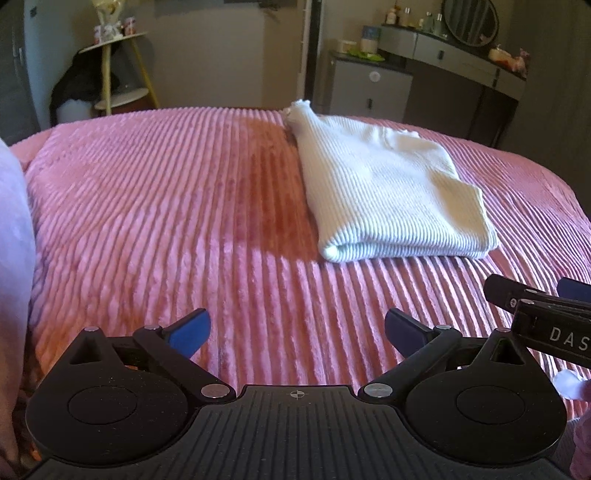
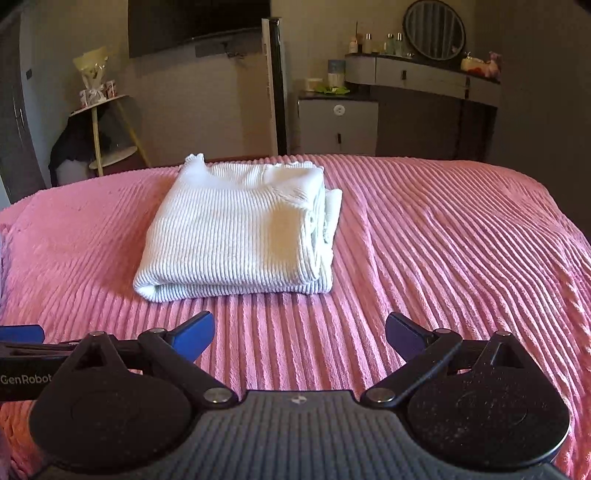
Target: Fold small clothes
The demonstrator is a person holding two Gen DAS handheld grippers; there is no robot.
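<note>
A white ribbed knit garment [image 1: 384, 192] lies folded into a thick rectangle on the pink corduroy bedspread [image 1: 166, 192]. In the right wrist view the same folded garment [image 2: 236, 229] sits just ahead and left of centre, its folded edge toward me. My left gripper [image 1: 295, 332] is open, low over the bedspread, with the garment ahead to its right and nothing between its blue pads. My right gripper [image 2: 300, 338] is open too, a short way back from the garment's near edge. Each gripper shows at the edge of the other's view.
A pale lilac cloth [image 1: 13, 236] hangs at the far left. Beyond the bed stand a round-tiered shelf [image 1: 118, 70], a grey cabinet [image 2: 338, 125] and a dressing table with a round mirror [image 2: 434, 35]. The bedspread [image 2: 461, 240] stretches bare to the right.
</note>
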